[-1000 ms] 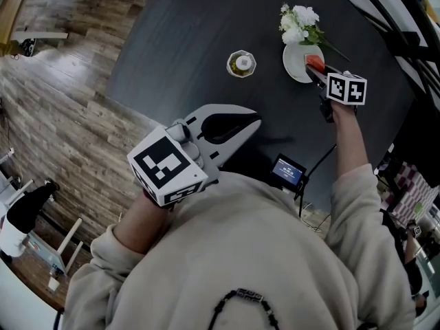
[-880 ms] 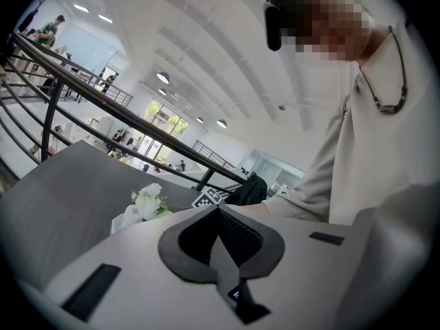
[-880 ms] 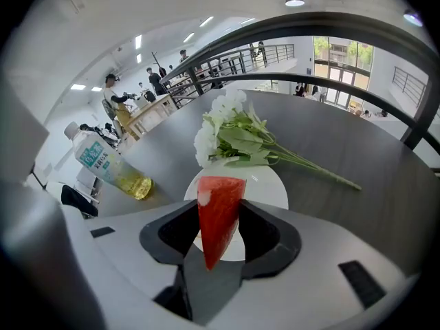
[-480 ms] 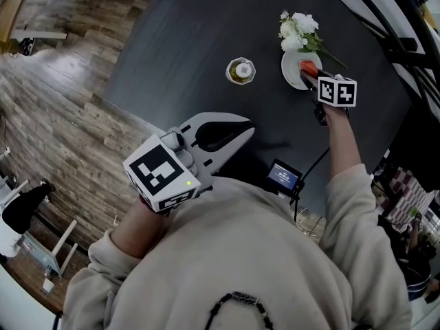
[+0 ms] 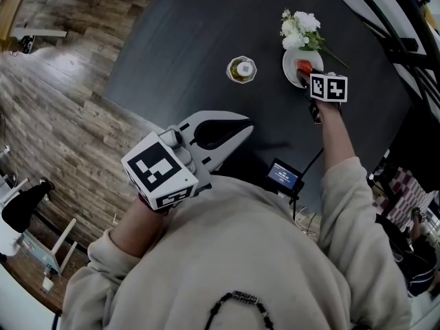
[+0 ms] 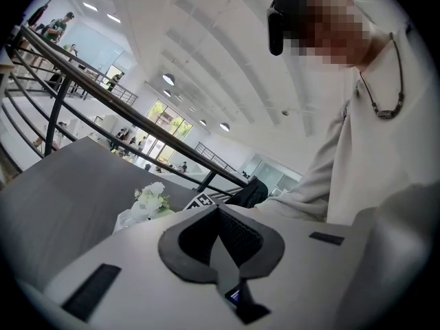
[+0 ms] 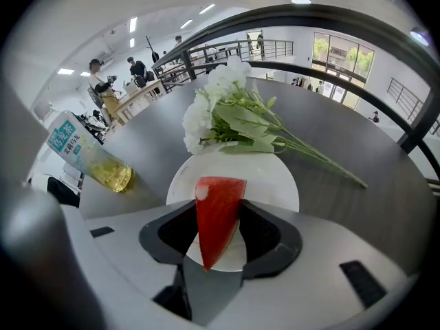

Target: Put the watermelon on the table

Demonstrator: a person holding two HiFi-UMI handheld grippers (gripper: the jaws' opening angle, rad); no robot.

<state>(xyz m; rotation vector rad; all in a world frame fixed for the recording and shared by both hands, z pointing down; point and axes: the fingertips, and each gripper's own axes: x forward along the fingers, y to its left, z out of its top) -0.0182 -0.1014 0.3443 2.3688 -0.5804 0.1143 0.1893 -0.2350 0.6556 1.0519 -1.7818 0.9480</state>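
Where the dark table carries the lot, entries run:
- Left gripper: over the near edge, fingers together, empty.
- Right gripper: fingers clamped on the wedge.
- White flowers: near the right edge.
- White plate: beside the flowers.
- Bottle: left of the plate.
- Watermelon wedge: held over the plate.

Big open-plan office or lab hall. Evidence: curved black metal railing, high white ceiling with round recessed lights, tall glazed windows, people at distant desks, grey-brown wood-plank floor, dark grey round table.
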